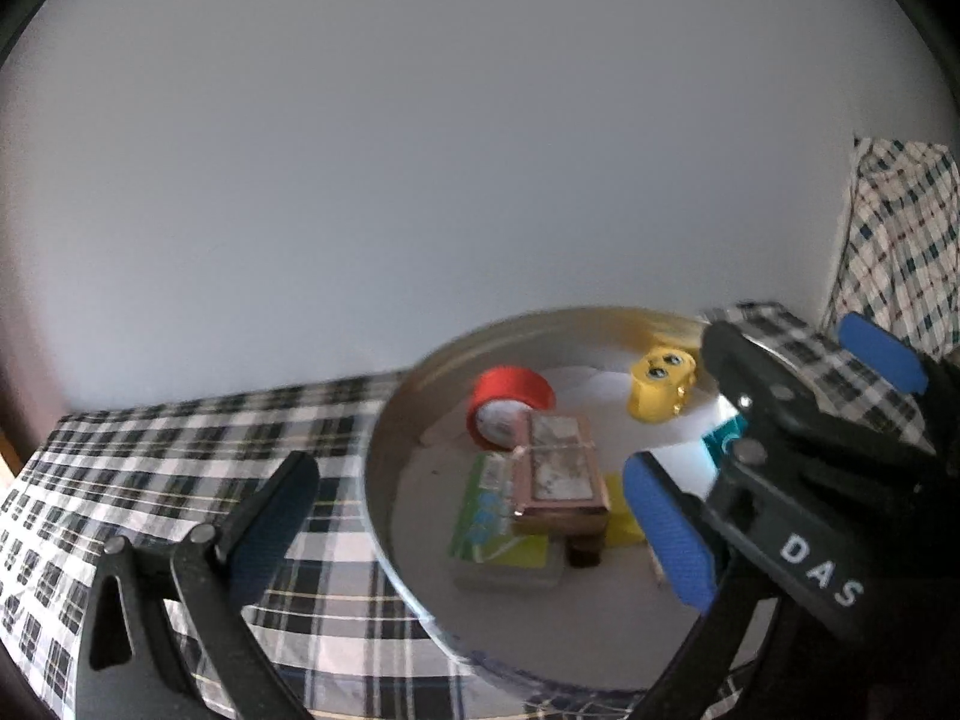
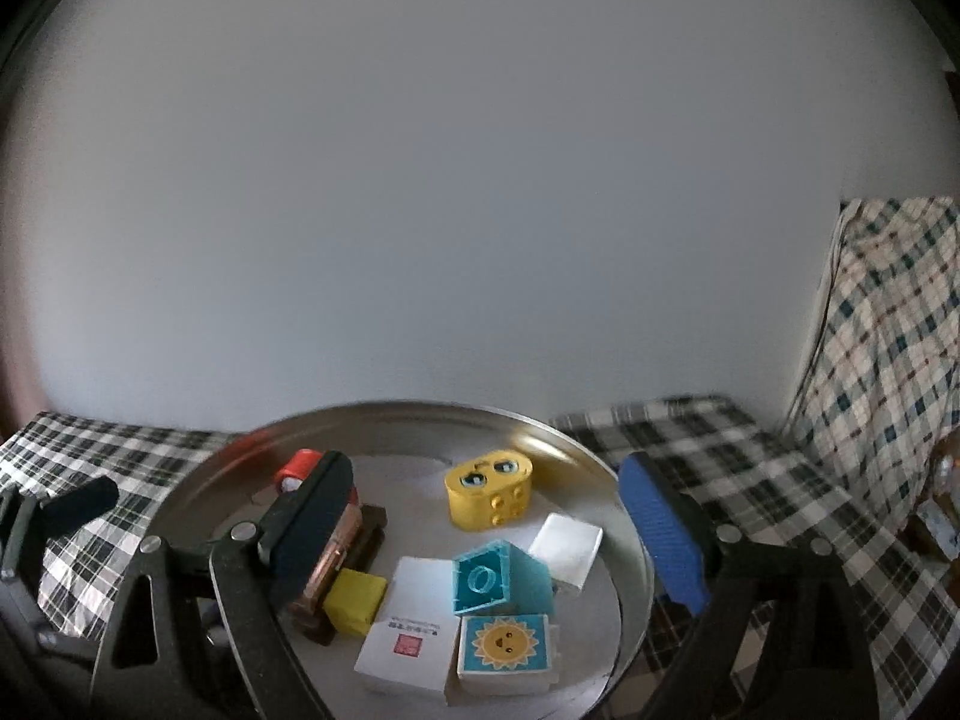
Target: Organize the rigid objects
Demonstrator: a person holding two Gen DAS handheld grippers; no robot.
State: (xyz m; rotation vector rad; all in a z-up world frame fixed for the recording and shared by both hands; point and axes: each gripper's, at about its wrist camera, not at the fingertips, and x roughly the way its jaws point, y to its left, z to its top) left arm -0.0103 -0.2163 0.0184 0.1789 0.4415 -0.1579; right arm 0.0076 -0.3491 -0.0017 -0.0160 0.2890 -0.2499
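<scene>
A round metal tray [image 1: 384, 420] [image 2: 600, 468] on a checked tablecloth holds several rigid objects: a red tape roll [image 1: 510, 402], a yellow toy block with eyes [image 1: 660, 384] [image 2: 489, 489], a brown framed box [image 1: 558, 474], a green card box [image 1: 486, 516], a teal block [image 2: 498, 579], a sun-print block [image 2: 507, 645], white boxes [image 2: 411, 630] and a small yellow cube [image 2: 354, 600]. My left gripper [image 1: 474, 516] is open and empty over the tray's near side. My right gripper [image 2: 486, 540] is open and empty above the tray; it also shows in the left wrist view [image 1: 768, 414].
The checked tablecloth [image 1: 180, 462] [image 2: 750, 480] covers the table around the tray. A plain pale wall stands behind. A checked cloth [image 2: 888, 324] hangs at the right.
</scene>
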